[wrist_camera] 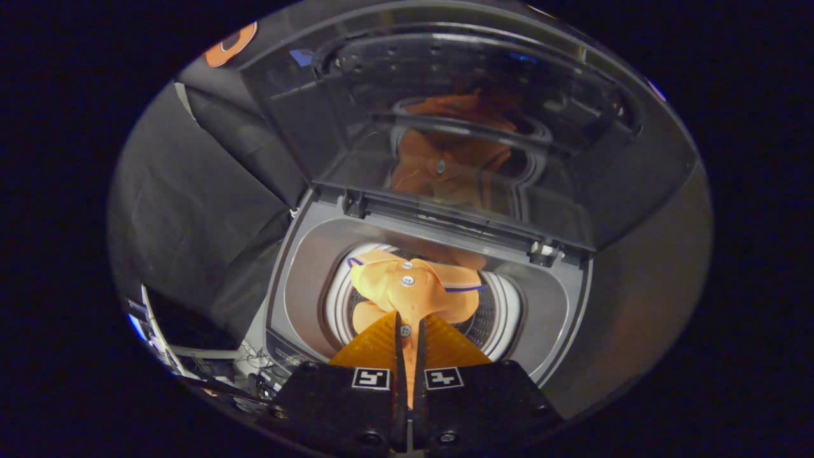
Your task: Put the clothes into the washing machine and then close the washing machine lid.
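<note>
An orange shirt [407, 289] with white buttons and a blue-edged collar hangs over the round drum opening [502, 318] of a top-loading washing machine [305, 299]. My gripper [409, 331] is shut on the shirt, both fingers pressing a fold of the cloth between them. The bulk of the shirt lies just ahead of the fingertips, above the drum. The machine's transparent lid [458, 133] stands open, tilted up behind the drum, and mirrors the orange shirt.
The lid's hinges [544, 251] sit along the back rim of the tub. Black cloth wall [191, 210] hangs to the left of the machine. Down at the left, beside the machine, are cables and some equipment [210, 369].
</note>
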Motion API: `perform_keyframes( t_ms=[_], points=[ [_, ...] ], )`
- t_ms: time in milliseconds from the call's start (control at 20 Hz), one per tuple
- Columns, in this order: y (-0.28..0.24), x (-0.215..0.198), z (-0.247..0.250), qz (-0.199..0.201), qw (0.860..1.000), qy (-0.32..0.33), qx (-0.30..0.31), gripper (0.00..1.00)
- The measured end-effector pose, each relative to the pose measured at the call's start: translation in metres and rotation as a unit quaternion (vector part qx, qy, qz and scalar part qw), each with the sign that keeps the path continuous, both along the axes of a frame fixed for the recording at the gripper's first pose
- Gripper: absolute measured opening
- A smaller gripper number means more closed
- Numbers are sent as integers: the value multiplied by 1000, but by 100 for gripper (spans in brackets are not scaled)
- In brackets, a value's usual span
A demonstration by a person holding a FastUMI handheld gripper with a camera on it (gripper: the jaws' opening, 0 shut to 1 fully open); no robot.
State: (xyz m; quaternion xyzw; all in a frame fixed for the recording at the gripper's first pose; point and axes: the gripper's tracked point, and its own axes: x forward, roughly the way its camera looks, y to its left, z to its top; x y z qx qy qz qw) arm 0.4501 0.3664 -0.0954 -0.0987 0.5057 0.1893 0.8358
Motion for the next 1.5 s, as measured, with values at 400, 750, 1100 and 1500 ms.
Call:
perform_keyframes(
  t_ms=[400,750,1100,1500],
  points=[
    [1,10,-28,-19,1000,-12,-14,7],
    [3,9,-29,-15,1000,-24,-11,82],
    [3,5,-20,-5,999,-39,-18,81],
    [20,29,61,4,995,-98,5,81]
  ],
)
